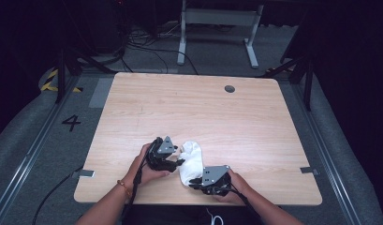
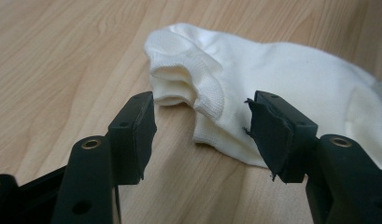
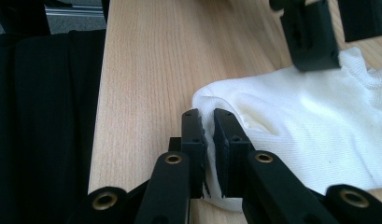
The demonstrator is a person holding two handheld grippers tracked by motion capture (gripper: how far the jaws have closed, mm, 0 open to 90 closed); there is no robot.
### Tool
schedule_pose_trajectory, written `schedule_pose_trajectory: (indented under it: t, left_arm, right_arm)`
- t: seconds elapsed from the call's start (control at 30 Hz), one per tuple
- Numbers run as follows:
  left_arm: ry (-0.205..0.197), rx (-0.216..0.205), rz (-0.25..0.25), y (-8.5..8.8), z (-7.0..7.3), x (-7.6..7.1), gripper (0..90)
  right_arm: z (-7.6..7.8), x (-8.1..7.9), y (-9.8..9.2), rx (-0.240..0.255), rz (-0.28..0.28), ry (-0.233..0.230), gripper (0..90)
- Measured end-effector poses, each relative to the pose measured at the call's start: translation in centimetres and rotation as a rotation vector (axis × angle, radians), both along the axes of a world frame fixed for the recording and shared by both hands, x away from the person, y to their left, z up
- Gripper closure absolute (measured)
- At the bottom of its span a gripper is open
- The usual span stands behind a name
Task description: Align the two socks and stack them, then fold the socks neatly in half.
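Sock [image 1: 191, 161] lies near front edge of counter [image 1: 203, 108], between both tongs. Left gripper view: left tongs [image 2: 200, 128] wide, cuff between, not pinched (close on cuff next). Right gripper view: right tongs [image 3: 208, 122] squeeze sock's toe edge; keep hold firm.
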State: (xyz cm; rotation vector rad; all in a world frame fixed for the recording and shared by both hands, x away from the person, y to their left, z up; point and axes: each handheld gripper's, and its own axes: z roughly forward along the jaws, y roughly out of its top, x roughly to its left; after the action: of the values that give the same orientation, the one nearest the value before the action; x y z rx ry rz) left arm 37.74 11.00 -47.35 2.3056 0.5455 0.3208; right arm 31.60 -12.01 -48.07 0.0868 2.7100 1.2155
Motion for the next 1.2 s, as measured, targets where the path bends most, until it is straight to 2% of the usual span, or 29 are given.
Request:
schedule_pose_trajectory:
  t: [0.07, 0.1, 0.17, 0.27, 0.33, 0.6, 0.8, 0.93, 1.03, 1.1, 1.13, 1.2]
  left_arm:
    - [0.007, 0.011, 0.005, -0.1, -0.2, 0.0, 36.1]
    - [0.021, -0.013, 0.022, 0.0, -0.5, 0.2, 34.5]
    - [0.040, -0.024, 0.036, 0.1, -0.7, 0.3, 29.7]
    - [0.058, -0.035, 0.042, 0.2, -0.8, 0.5, 28.3]
    - [0.030, -0.025, 0.041, 0.1, -0.8, 0.3, 25.4]
    - [0.007, -0.017, 0.053, 0.0, -0.8, -0.1, 25.5]
    - [0.051, -0.021, 0.083, 0.5, -0.8, 0.0, 21.8]
    - [0.031, -0.008, 0.092, 0.6, -0.7, 0.0, 19.9]
    - [0.019, 0.008, 0.124, 0.6, -0.5, 0.2, 16.8]
    - [0.022, 0.002, 0.118, 0.5, -0.6, 0.4, 15.4]
    - [0.047, -0.003, 0.110, 0.5, -0.7, 0.6, 15.2]
    - [0.051, -0.006, 0.097, 0.2, -0.7, 0.8, 14.8]
  right_arm:
    - [0.1, 0.0, 0.0, -0.005, -0.001, 0.002, 83.9]
    - [0.2, -0.1, 0.0, -0.020, -0.004, 0.008, 84.0]
    - [0.3, -0.2, 0.0, -0.027, -0.002, 0.009, 84.1]
    - [0.3, -0.2, -0.1, -0.026, 0.001, 0.012, 84.2]
    - [0.4, -0.3, -0.2, -0.031, 0.004, 0.010, 84.4]
    - [0.8, -0.6, -0.3, -0.033, 0.007, -0.010, 85.3]
    - [1.8, -0.6, -0.6, -0.001, 0.008, -0.018, 85.4]
    - [1.9, -0.5, -0.6, -0.003, 0.008, -0.021, 85.4]
    - [2.1, -0.7, -0.6, -0.001, 0.007, -0.025, 85.6]
    - [2.2, -1.0, -0.7, -0.005, 0.010, -0.028, 85.6]
    - [2.3, -1.2, -0.9, -0.005, 0.006, -0.031, 85.6]
    - [2.3, -1.2, -1.0, -0.002, 0.003, -0.031, 85.6]
